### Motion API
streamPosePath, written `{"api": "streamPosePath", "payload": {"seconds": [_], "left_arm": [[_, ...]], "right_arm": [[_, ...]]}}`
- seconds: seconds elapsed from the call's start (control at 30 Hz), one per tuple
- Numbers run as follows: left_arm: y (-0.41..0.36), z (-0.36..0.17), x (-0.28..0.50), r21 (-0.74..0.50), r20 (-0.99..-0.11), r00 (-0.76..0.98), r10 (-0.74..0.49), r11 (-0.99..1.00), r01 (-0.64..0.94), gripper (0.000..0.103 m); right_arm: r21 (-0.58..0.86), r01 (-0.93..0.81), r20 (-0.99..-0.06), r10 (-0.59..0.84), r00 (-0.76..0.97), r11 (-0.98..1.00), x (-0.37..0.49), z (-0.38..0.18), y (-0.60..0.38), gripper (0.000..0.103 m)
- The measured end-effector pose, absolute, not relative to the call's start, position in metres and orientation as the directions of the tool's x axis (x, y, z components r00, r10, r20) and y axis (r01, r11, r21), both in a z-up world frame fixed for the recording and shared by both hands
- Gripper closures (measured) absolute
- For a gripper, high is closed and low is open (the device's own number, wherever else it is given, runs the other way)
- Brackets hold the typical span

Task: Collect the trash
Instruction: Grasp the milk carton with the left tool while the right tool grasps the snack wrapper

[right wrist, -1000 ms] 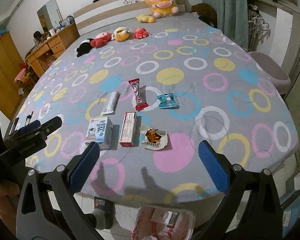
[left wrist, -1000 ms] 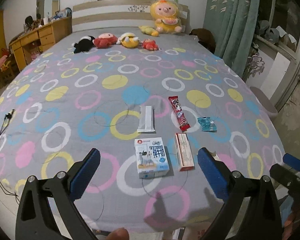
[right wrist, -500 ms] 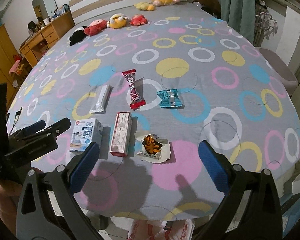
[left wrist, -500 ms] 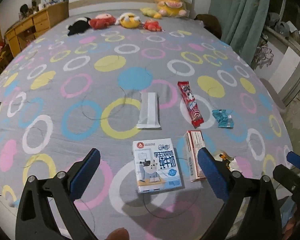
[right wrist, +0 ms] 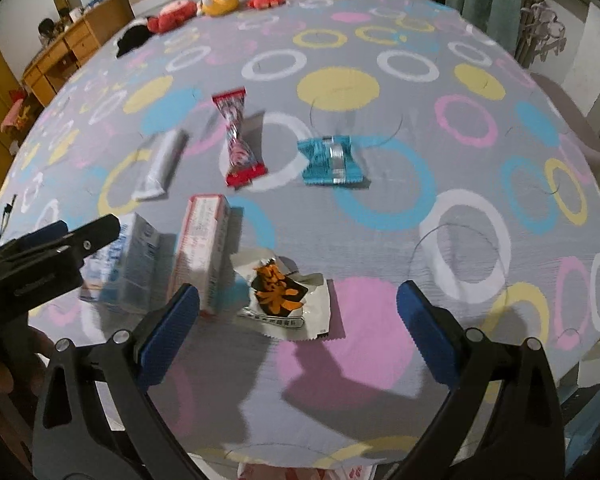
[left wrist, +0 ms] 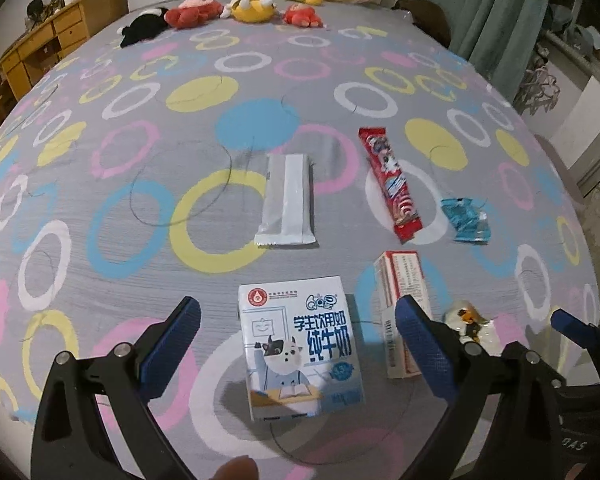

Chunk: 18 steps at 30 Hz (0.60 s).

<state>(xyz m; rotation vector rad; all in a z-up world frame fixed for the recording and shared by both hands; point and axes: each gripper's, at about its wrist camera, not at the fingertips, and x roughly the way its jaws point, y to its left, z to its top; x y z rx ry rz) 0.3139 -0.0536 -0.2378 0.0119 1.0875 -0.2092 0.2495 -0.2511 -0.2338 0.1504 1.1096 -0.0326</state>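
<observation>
Blue-padded left hand-held gripper [left wrist: 296, 330] spread wide over milk carton [left wrist: 298, 346] near bed's [left wrist: 100, 152] front edge; right hand-held gripper [right wrist: 298, 322] equally wide over wrapper [right wrist: 286, 298]. Best lowered squarely, pads flanking carton; probably light.

Milk carton [left wrist: 300, 344] left of slim box [left wrist: 400, 304], flat wrapper [left wrist: 288, 200] behind, all on bed [left wrist: 100, 200].
</observation>
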Motion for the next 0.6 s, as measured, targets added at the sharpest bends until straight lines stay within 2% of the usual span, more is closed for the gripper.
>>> {"api": "streamPosePath", "payload": {"seconds": [0.6], "left_arm": [[-0.061,-0.287,0.332,-0.082,-0.934,0.334,-0.123,0.987,0.135,0.008]], "right_arm": [[0.050,0.100,-0.951,0.016,0.309,0.994,0.276,-0.297,-0.257,0.007]]}}
